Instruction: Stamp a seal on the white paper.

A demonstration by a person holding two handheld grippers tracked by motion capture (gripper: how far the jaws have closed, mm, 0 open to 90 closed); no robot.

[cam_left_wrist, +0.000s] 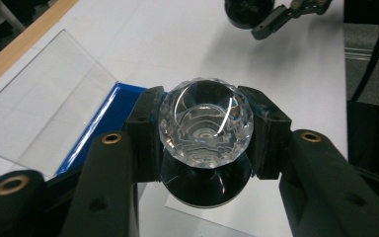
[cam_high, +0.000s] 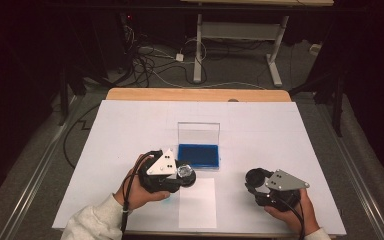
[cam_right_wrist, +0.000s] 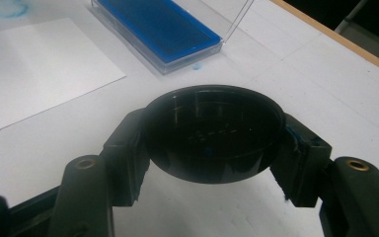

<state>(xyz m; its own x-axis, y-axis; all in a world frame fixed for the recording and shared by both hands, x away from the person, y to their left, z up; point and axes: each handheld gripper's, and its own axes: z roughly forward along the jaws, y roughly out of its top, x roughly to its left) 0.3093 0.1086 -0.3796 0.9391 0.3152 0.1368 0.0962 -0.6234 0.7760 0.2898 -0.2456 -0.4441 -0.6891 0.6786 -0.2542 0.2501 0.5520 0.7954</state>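
From the high view, the left gripper [cam_high: 172,175] sits just in front of the open blue ink pad [cam_high: 198,155], whose clear lid [cam_high: 198,133] stands upright behind it, while the right gripper [cam_high: 272,192] rests well apart on the white desk [cam_high: 130,130]. A white sheet of paper [cam_high: 198,202] lies between the two.

The left gripper view adds what the high view blurs: its jaws are closed on a faceted clear knob [cam_left_wrist: 206,123] with a round black base [cam_left_wrist: 207,185] below it, held above the paper's edge, the ink pad [cam_left_wrist: 96,126] just to one side.

The right gripper view shows its jaws clamped on a round black cap [cam_right_wrist: 213,136], hollow side facing the camera, with small blue smears on the desk [cam_right_wrist: 195,66] beside the pad [cam_right_wrist: 158,27].
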